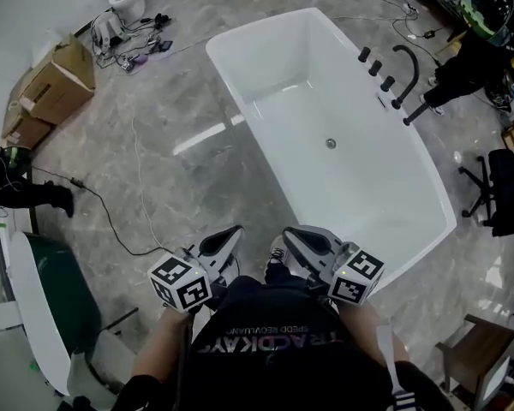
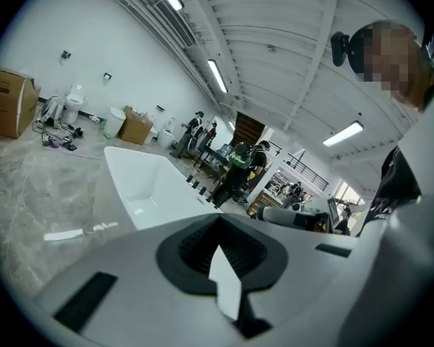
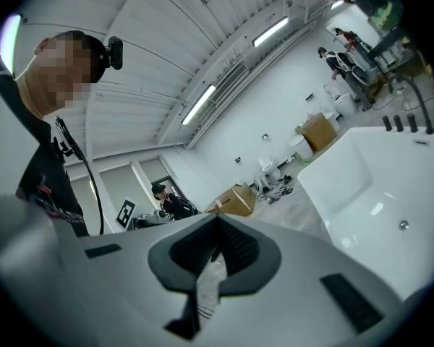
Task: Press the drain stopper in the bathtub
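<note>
Grey marble floor (image 1: pixel 197 101) all round. White freestanding bathtub (image 1: pixel 240 67) runs diagonally ahead, its near corner just right of my grippers. Two brown cardboard boxes (image 1: pixel 56 88) sit far left by the wall, w/ a tangle of cables & gear (image 1: pixel 128 41) beyond them. Black office chair (image 1: pixel 501 187) stands right of the tub, well apart. Black curved faucet w/ knobs (image 1: pixel 403 80) is on the tub's right rim. Thin black cable (image 1: pixel 111 221) snakes over the floor left of the tub. Small round metal drain stopper (image 1: pixel 331 143) lies mid tub bottom, toward the faucet side. Left gripper (image 1: pixel 234 231) & right gripper (image 1: pixel 289 233) are close to my chest, both clenched on nothing, well short of the stopper; the tub's near wall lies between.
</note>
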`<state>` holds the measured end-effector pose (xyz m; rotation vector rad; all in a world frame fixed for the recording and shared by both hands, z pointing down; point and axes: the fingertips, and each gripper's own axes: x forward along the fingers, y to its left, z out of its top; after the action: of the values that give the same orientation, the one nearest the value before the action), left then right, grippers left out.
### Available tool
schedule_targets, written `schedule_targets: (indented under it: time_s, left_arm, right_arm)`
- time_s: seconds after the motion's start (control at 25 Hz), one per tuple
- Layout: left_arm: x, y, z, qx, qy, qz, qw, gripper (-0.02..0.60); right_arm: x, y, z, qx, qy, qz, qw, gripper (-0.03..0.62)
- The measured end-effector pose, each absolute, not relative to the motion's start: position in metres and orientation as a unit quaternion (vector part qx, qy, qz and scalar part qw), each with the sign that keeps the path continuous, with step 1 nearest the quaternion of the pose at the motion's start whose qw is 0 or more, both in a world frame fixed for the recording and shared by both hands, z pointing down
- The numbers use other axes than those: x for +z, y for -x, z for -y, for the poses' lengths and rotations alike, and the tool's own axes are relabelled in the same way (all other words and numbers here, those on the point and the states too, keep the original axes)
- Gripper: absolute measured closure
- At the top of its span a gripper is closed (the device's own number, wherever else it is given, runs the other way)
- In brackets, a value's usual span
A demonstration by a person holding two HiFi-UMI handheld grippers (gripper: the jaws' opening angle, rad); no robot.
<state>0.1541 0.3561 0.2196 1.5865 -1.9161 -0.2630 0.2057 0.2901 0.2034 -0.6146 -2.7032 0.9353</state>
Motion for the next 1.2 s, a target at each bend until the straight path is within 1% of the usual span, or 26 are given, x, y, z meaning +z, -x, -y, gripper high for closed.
schedule_targets:
  time_s: [0.12,0.24,0.56,0.84,1.2]
  left_arm:
    - [0.213,-0.130,-0.333,-0.092,-0.607,0.722,0.319,0.575]
    - [0.213,-0.124,-0.309,-0.078,-0.616,0.713,0.324,0.575]
    - [0.208,-0.078,-0.282,-0.057,-0.664,0.671,0.325,0.575]
    - [0.212,-0.006,-0.270,-0.040,-0.725,0.602,0.334,0.575]
    - [0.216,0.080,-0.260,0.002,-0.786,0.519,0.335,0.575]
  right_arm:
    - [0.201,-0.187,-0.264,0.329,0.192,0.919,0.102,0.583]
    - [0.207,-0.183,-0.239,0.343,0.175,0.918,0.095,0.583]
    - [0.203,-0.152,-0.215,0.352,0.101,0.928,0.066,0.583]
    - [0.204,-0.102,-0.199,0.345,-0.021,0.937,0.044,0.583]
    - [0.201,-0.036,-0.215,0.341,-0.139,0.929,0.018,0.583]
